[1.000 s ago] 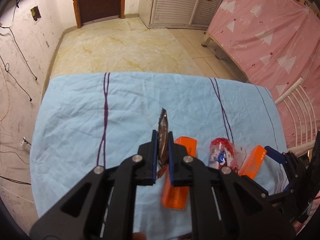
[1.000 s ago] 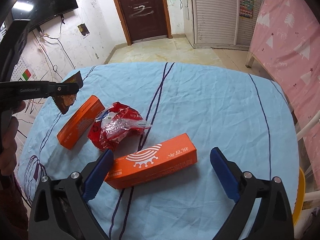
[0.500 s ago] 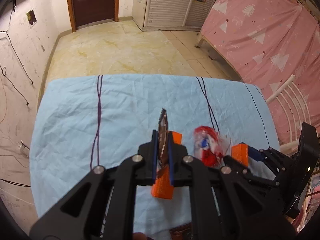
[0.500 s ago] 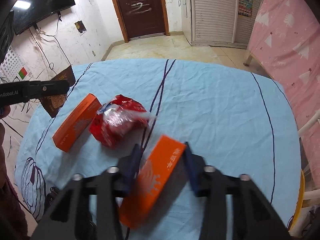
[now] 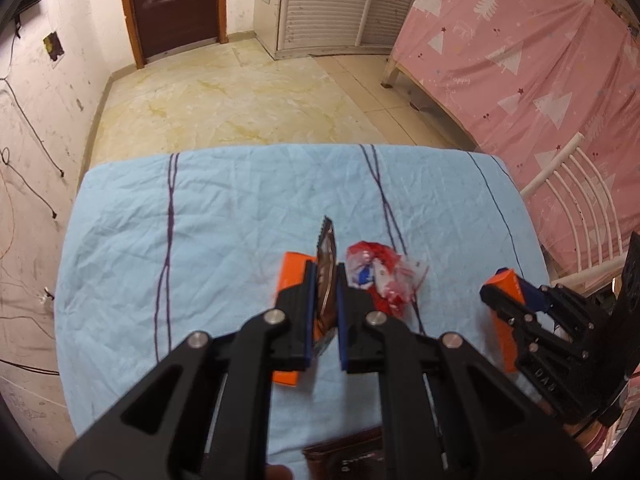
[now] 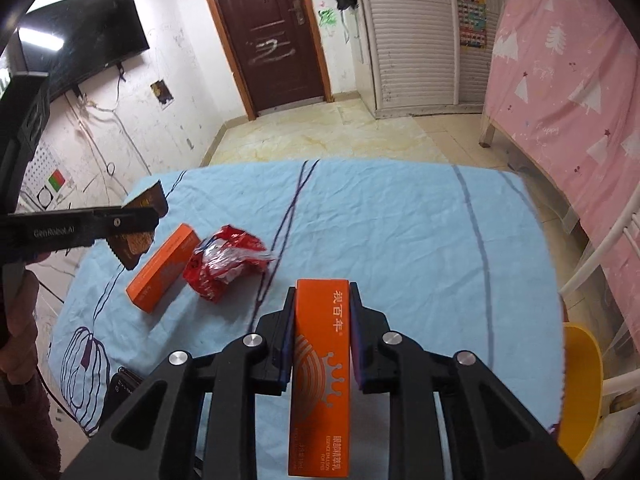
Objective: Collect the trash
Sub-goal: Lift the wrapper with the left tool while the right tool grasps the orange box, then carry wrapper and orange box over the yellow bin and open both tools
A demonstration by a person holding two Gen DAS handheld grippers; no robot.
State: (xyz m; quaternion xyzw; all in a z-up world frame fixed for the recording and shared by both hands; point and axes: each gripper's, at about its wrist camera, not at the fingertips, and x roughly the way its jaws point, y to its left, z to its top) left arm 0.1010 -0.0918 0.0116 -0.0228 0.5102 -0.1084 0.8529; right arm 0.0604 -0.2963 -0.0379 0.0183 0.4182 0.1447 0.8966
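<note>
Jaws first: my right gripper [image 6: 320, 300] has just been closing, and its jaws now sit clamped on the long sides of an orange carton [image 6: 320, 364] printed with white characters, which looks lifted clear of the blue cloth. My left gripper [image 5: 323, 280] has its jaws pressed together on a brown sachet [image 5: 326, 276] with a serrated edge, held upright off the surface [image 5: 224, 216].

Left lying on the cloth are a second orange carton [image 6: 164, 268] and, just beside it, a crumpled red wrapper [image 6: 224, 264].

As I judge it, both hands are loaded and this is the carry-off step: the next move calls for taking both pieces to wherever the trash goes, and no bin shows in either view, so I cannot say which way. After that, two pieces remain to fetch.

My right camera shows the sachet's flat face and a yellow chair [image 6: 580, 392] at the surface's edge; my left camera sees the sachet only edge-on, but shows my right gripper from the side with the carton's end poking out
</note>
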